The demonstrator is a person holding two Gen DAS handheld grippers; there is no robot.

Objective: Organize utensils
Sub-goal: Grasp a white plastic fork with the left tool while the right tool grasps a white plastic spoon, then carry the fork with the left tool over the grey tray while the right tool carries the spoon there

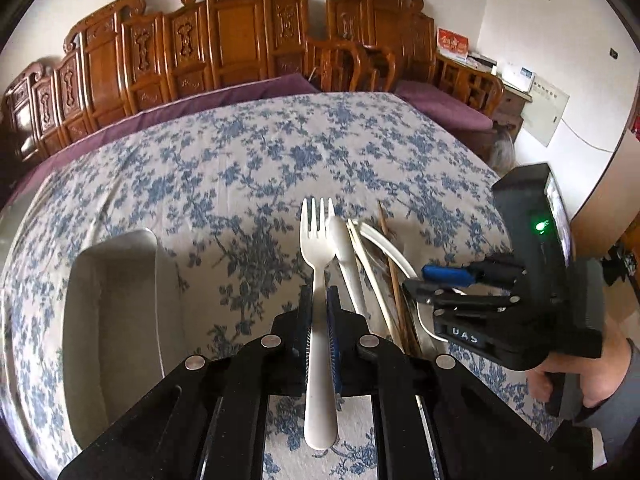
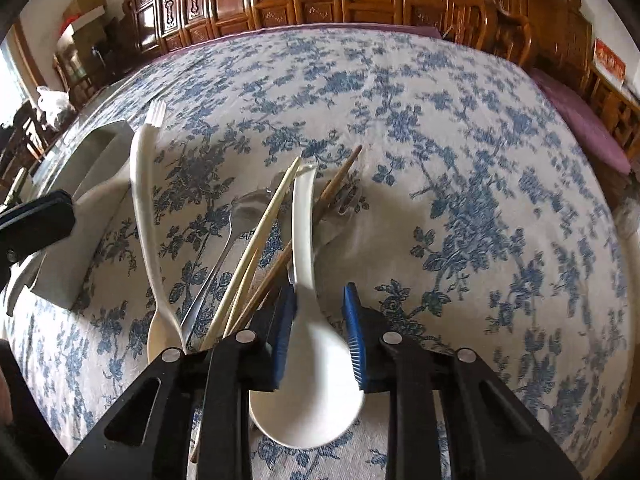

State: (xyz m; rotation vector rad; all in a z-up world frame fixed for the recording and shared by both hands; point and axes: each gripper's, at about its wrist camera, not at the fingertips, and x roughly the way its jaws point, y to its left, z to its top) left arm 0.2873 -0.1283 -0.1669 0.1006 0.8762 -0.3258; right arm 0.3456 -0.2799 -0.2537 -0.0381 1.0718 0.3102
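Note:
My left gripper is shut on a white plastic fork, tines pointing away, held above the floral tablecloth. The fork also shows in the right wrist view. My right gripper is open, its blue pads on either side of a large white ladle-like spoon without touching it. The right gripper shows in the left wrist view. Beside the spoon lies a pile: pale chopsticks, brown chopsticks, a metal spoon and a metal fork.
A white rectangular tray sits on the cloth left of the left gripper; it also shows in the right wrist view. Carved wooden chairs and purple cushions line the table's far edge.

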